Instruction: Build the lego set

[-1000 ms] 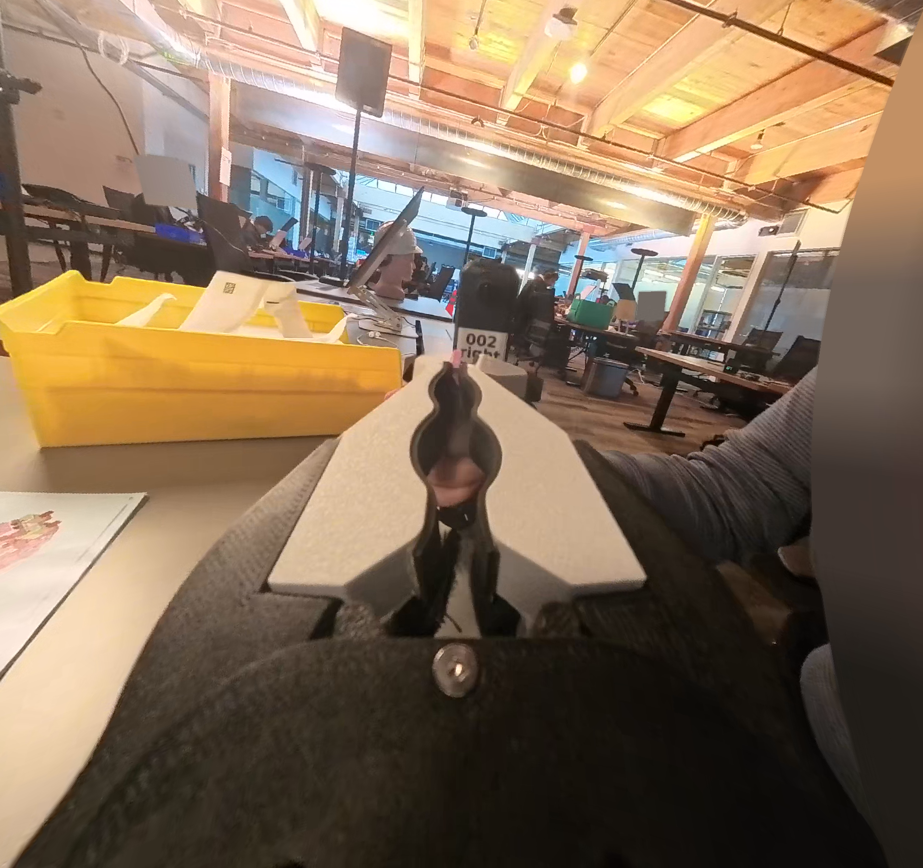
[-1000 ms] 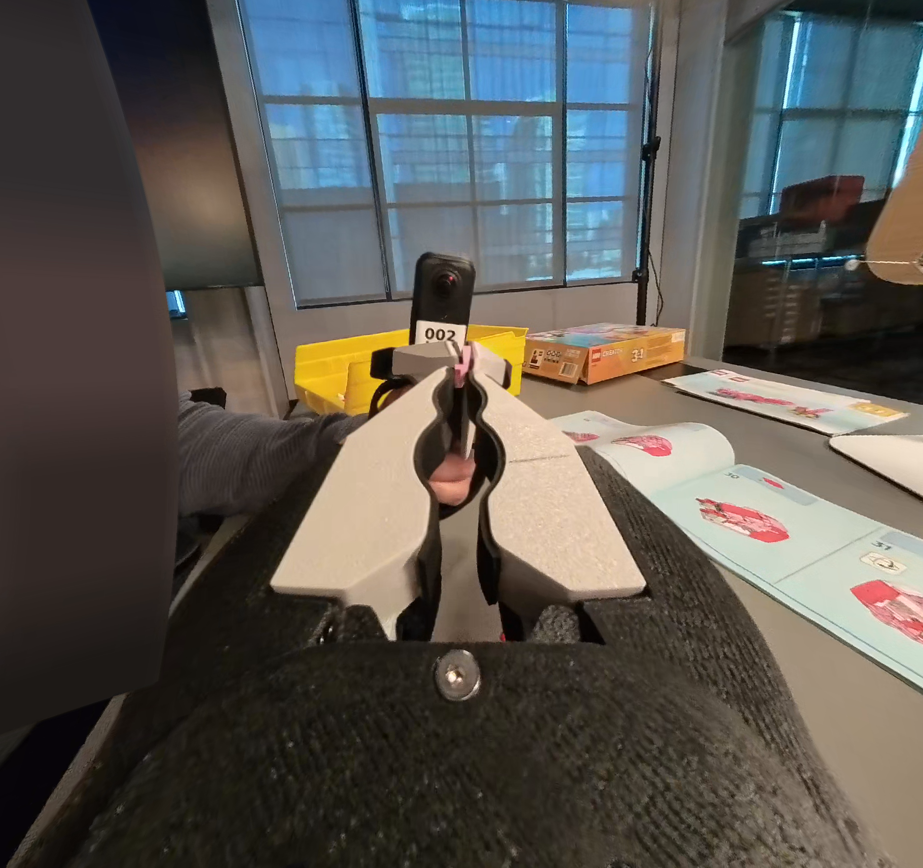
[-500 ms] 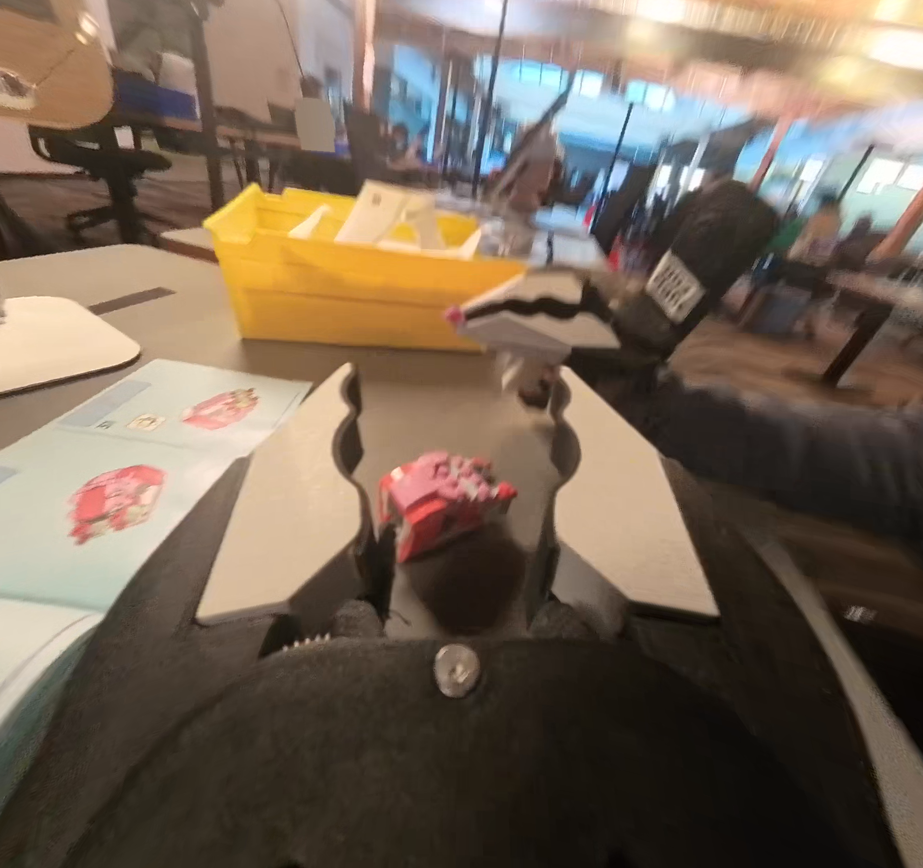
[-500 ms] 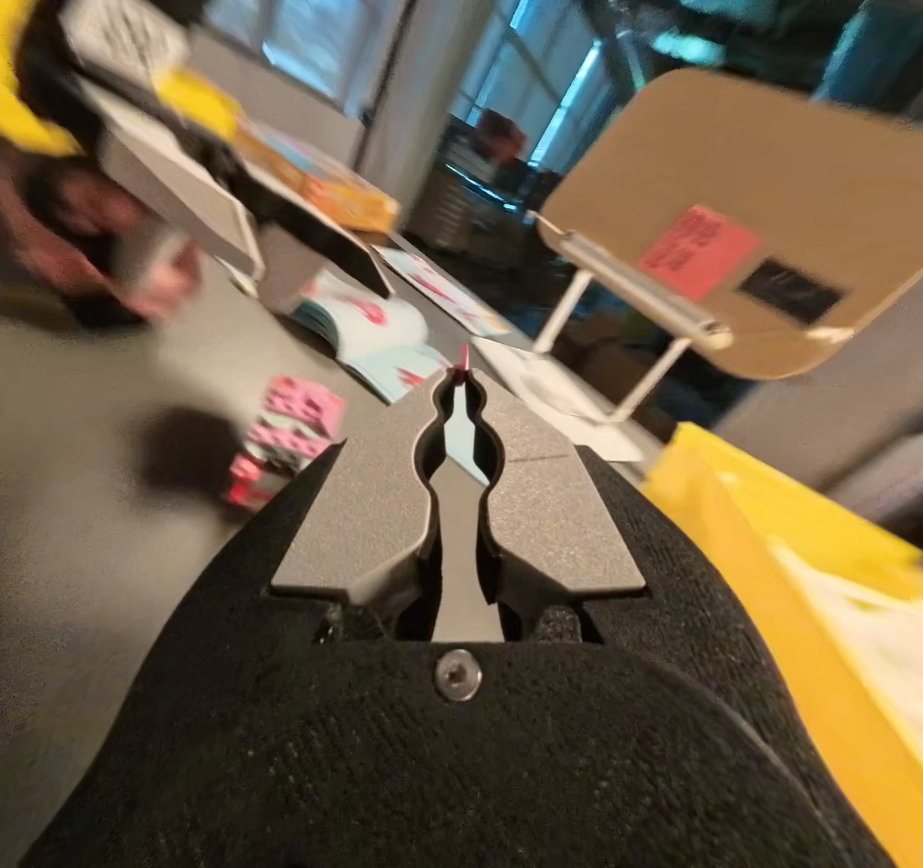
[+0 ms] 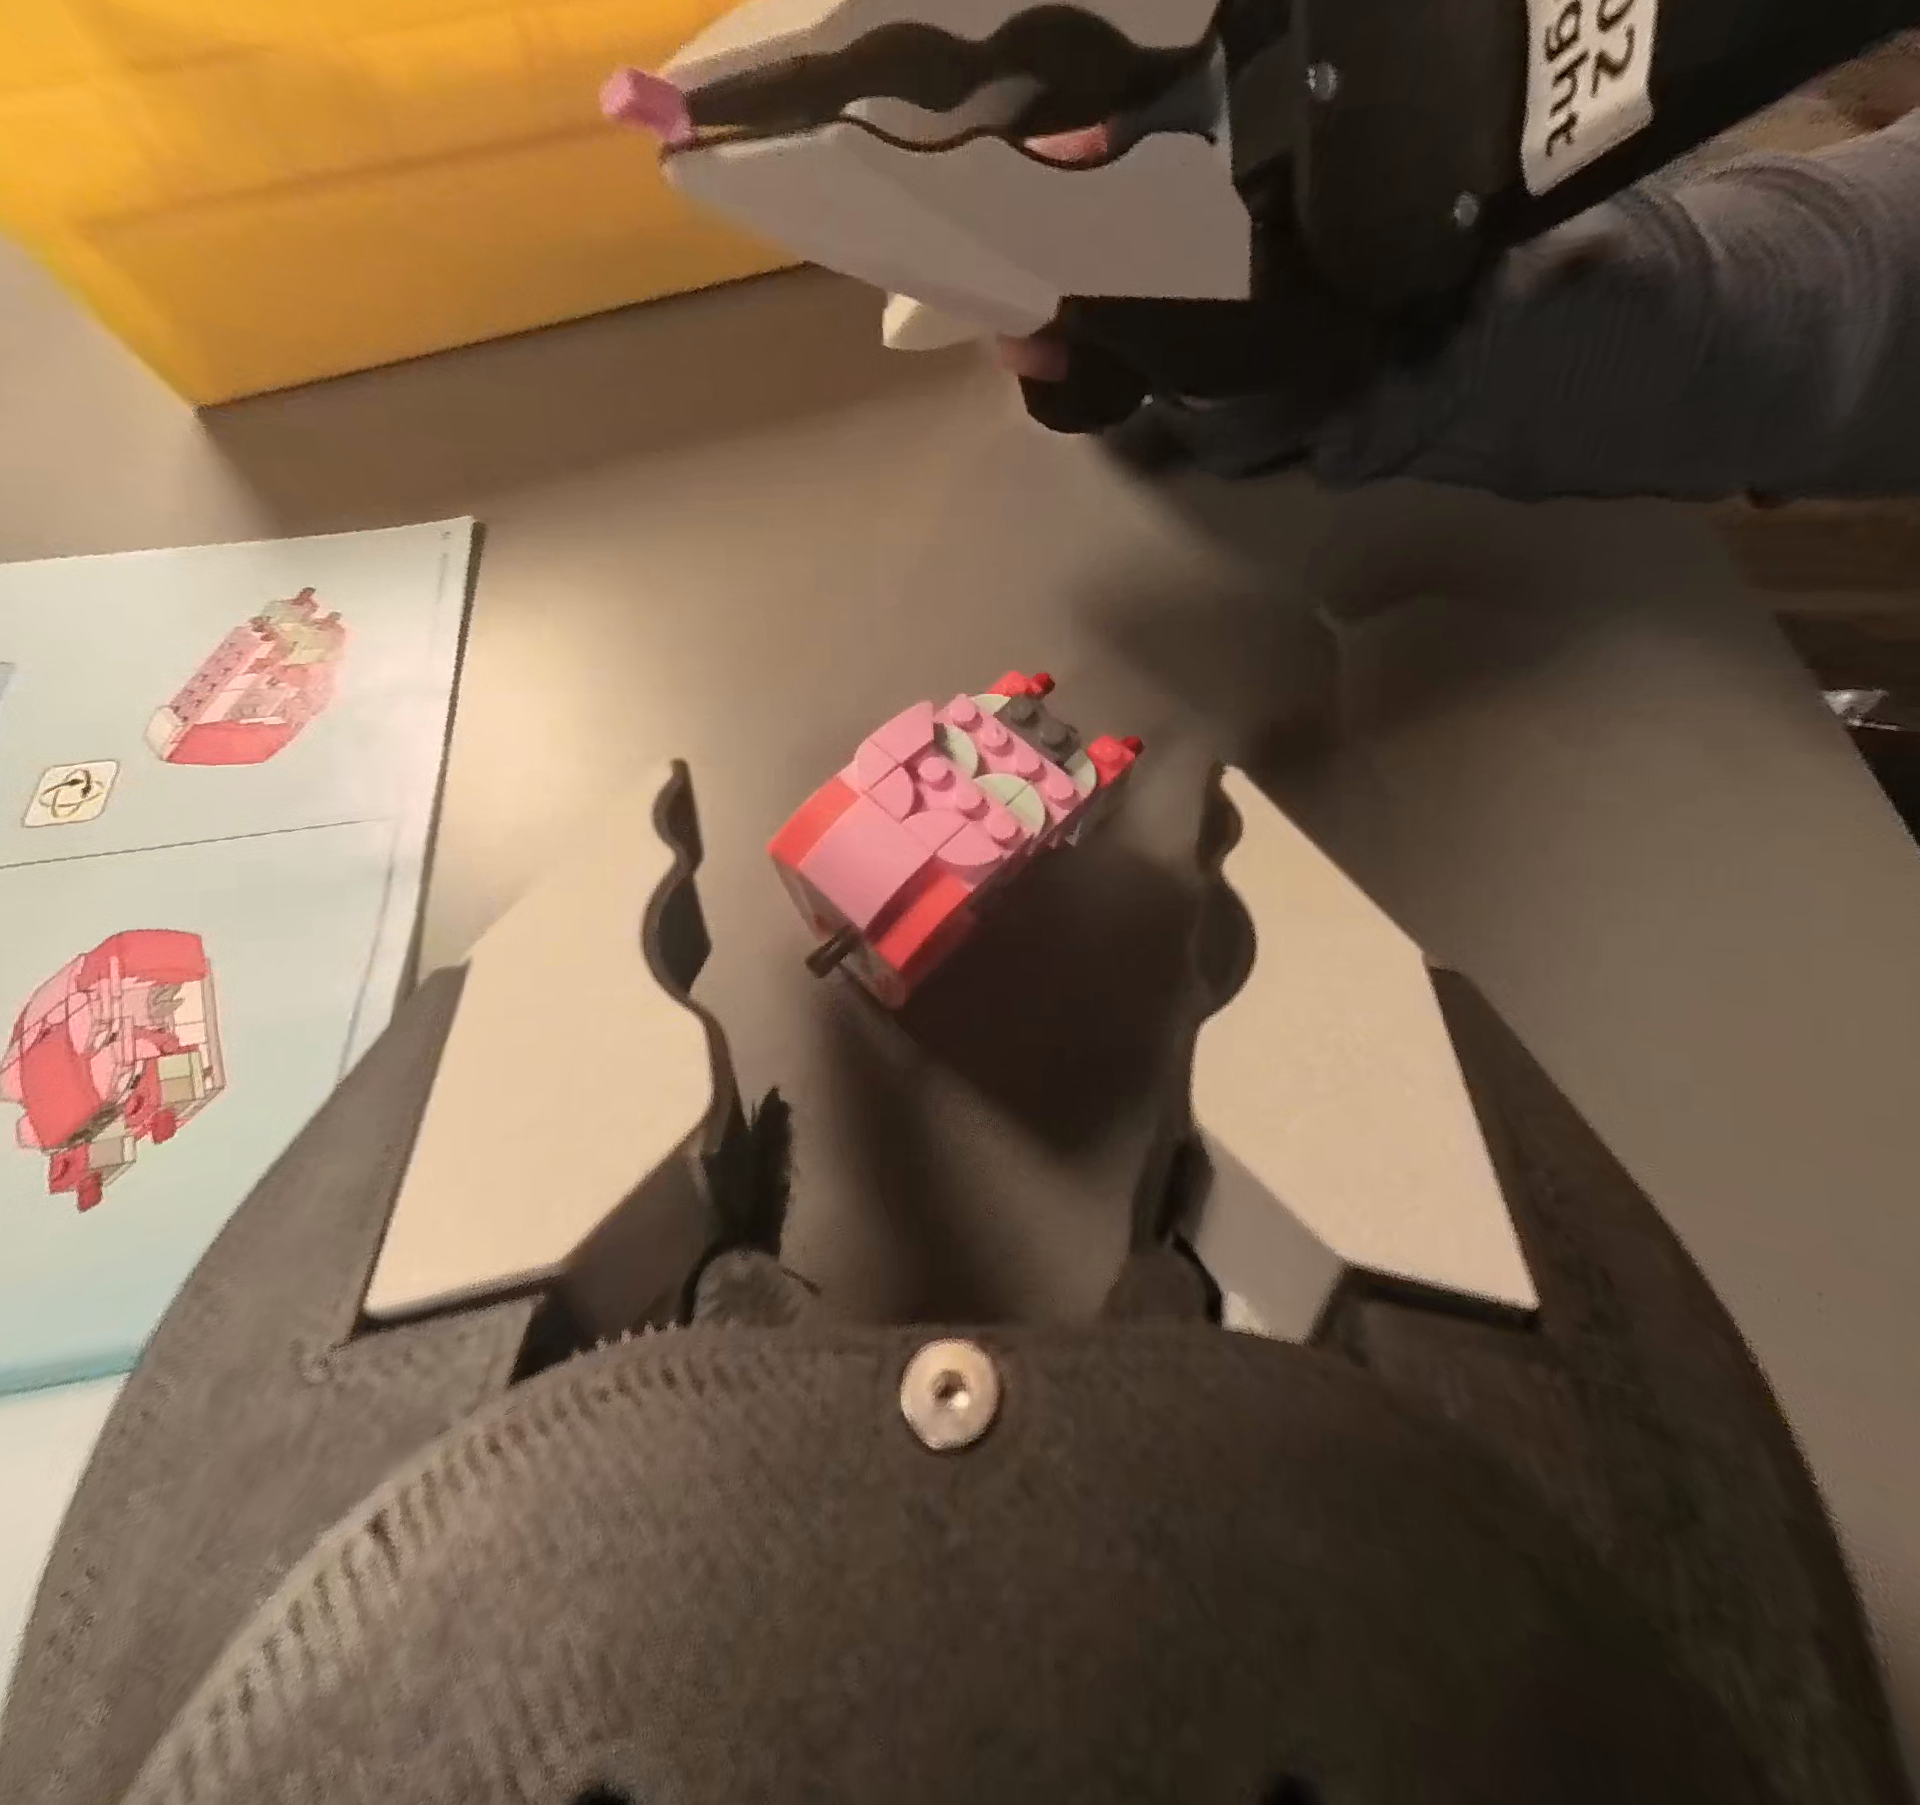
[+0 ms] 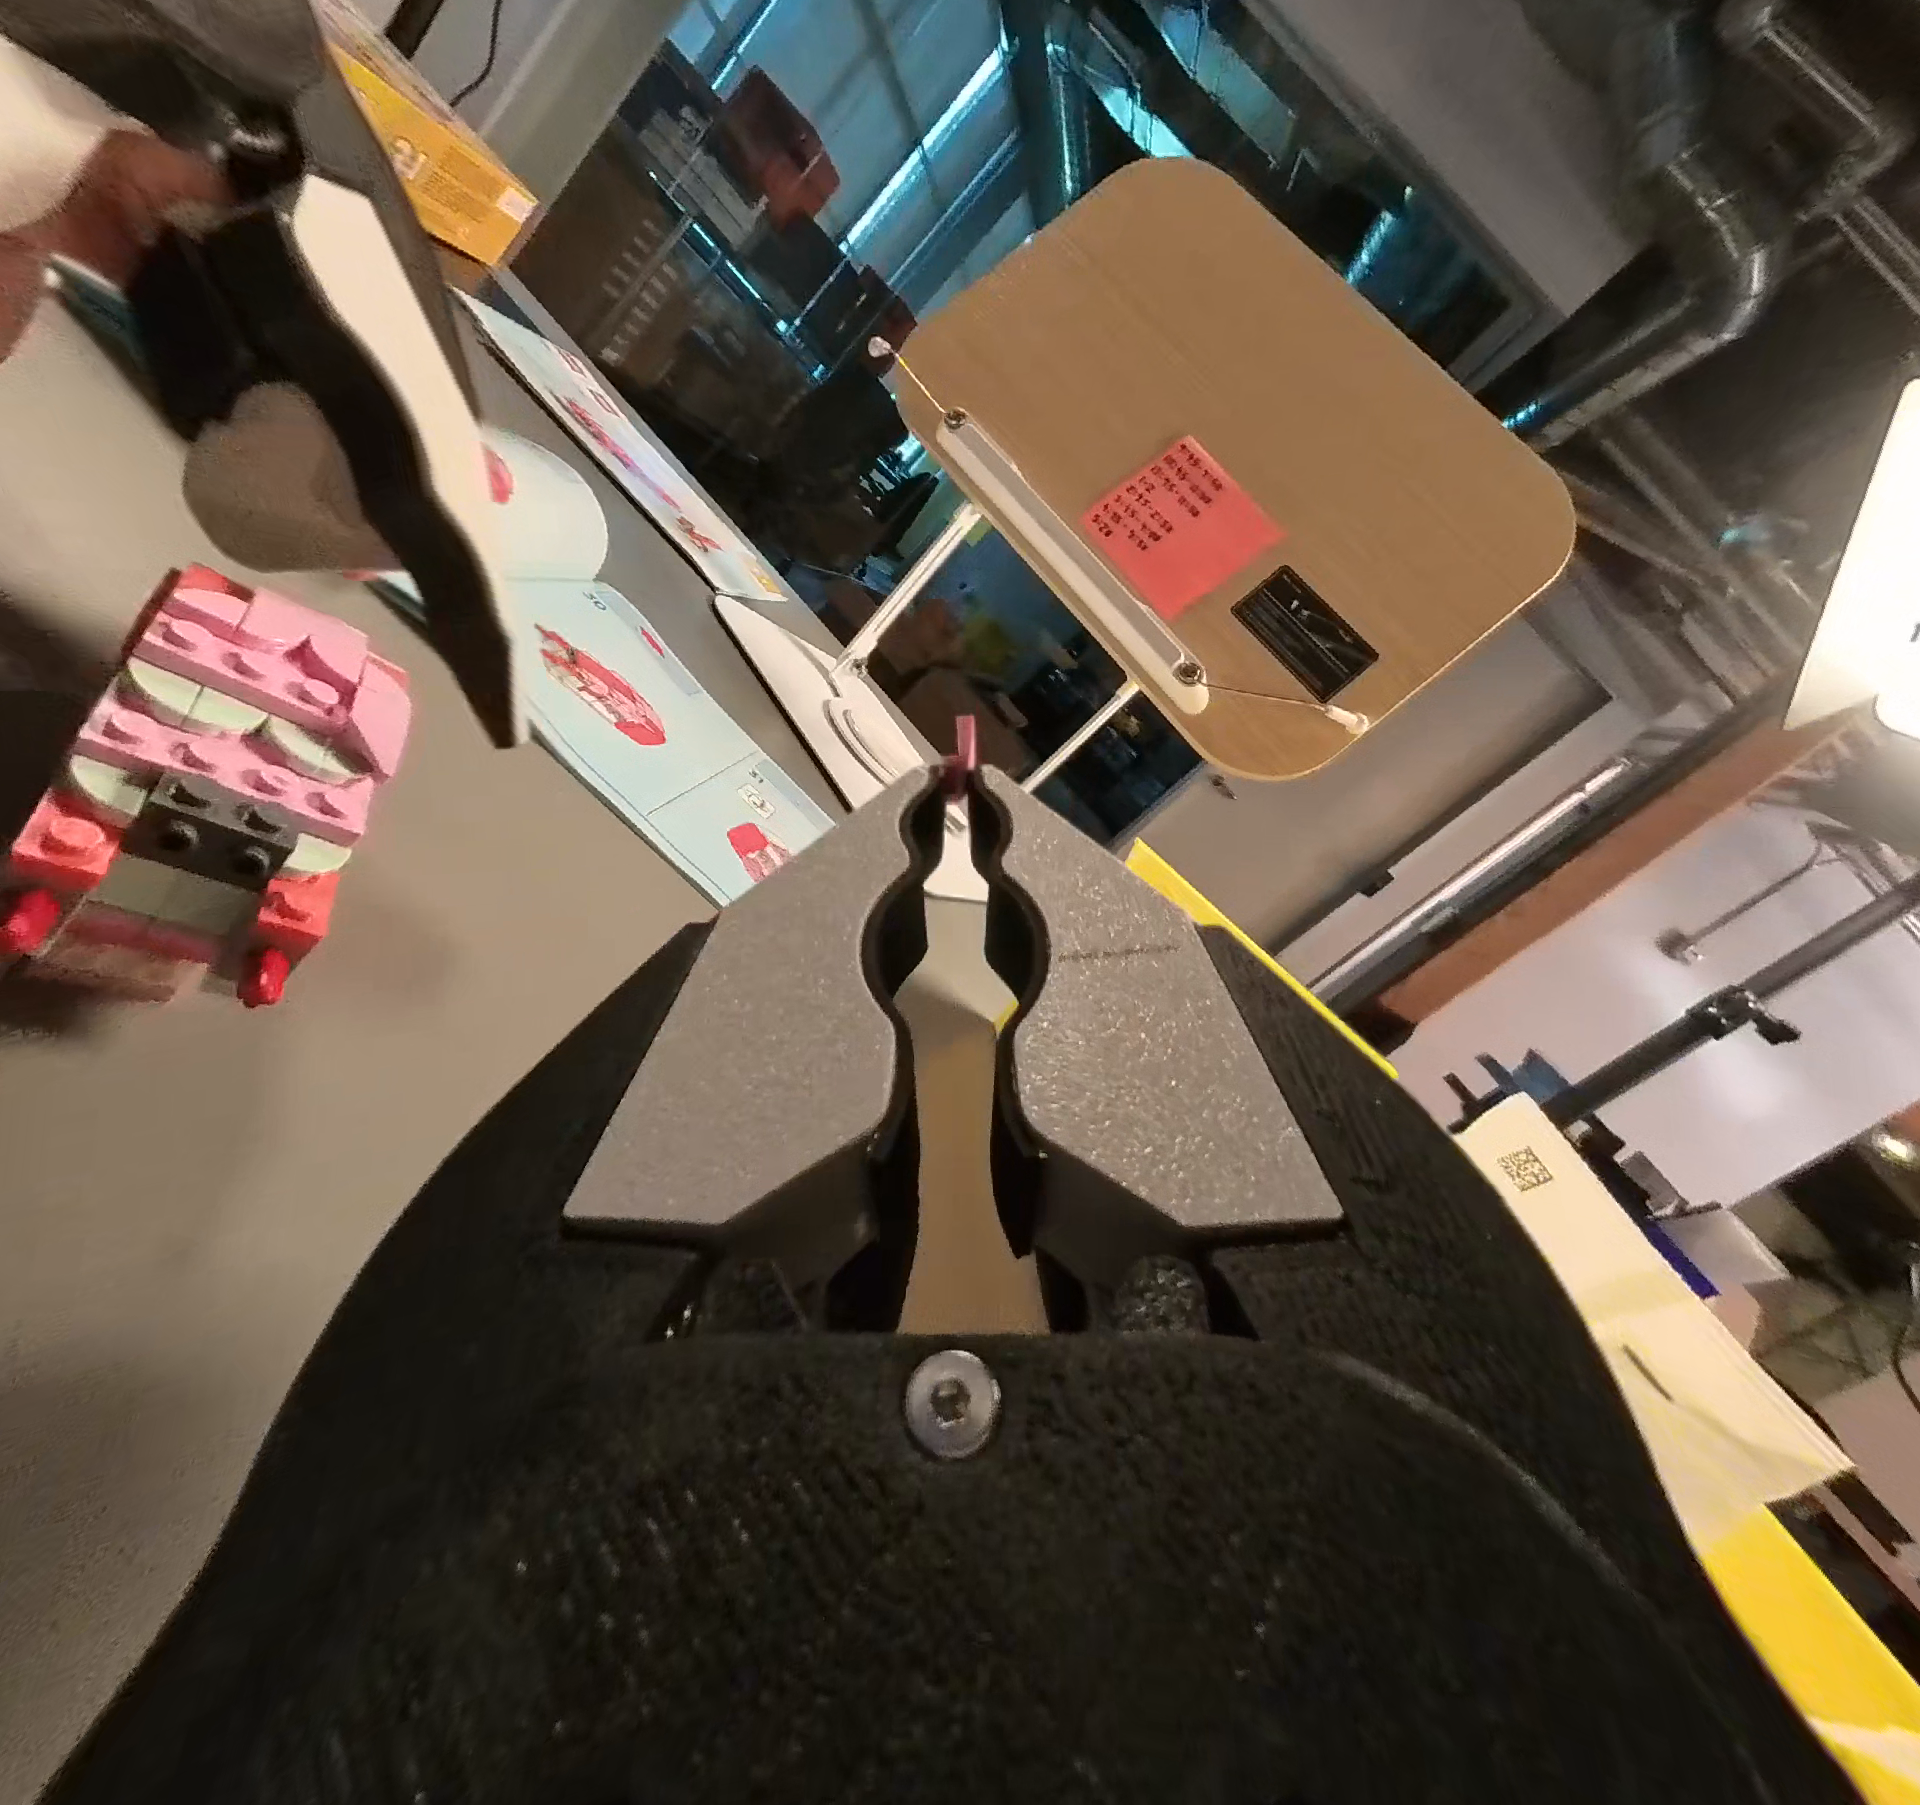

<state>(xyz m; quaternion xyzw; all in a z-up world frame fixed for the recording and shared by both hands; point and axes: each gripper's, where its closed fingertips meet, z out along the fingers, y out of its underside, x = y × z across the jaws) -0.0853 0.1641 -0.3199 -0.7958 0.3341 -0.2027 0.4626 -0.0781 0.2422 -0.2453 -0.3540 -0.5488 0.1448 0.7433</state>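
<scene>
A pink and red lego model [image 5: 951, 836] with a dark grey piece on top lies on the grey table [image 5: 727, 529]. My left gripper [image 5: 948, 779] is open wide around it, with a clear gap between each finger and the model. My right gripper [image 6: 961, 789] is shut on a small pink lego piece [image 6: 964, 753] that sticks out past its tips. In the left wrist view the right gripper [image 5: 691, 119] hovers above and beyond the model with the pink piece [image 5: 644, 103] at its tip. The right wrist view shows the model [image 6: 197, 779] at the left, under a left finger [image 6: 405, 467].
A yellow bin [image 5: 312, 145] stands behind the model; its edge [image 6: 1818, 1651] runs along the right. An open instruction booklet [image 5: 208, 820] lies left of my left gripper, also [image 6: 623, 675]. A lego box [image 6: 447, 155] and a wooden chair back [image 6: 1247, 508] lie beyond. The gap from one gripper's tips to the other's is roughly 11 centimeters.
My left gripper was shut and has opened wide. Both grippers swung from level down toward the table, and the model now lies between the left fingers. The right stays shut on the pink piece.
</scene>
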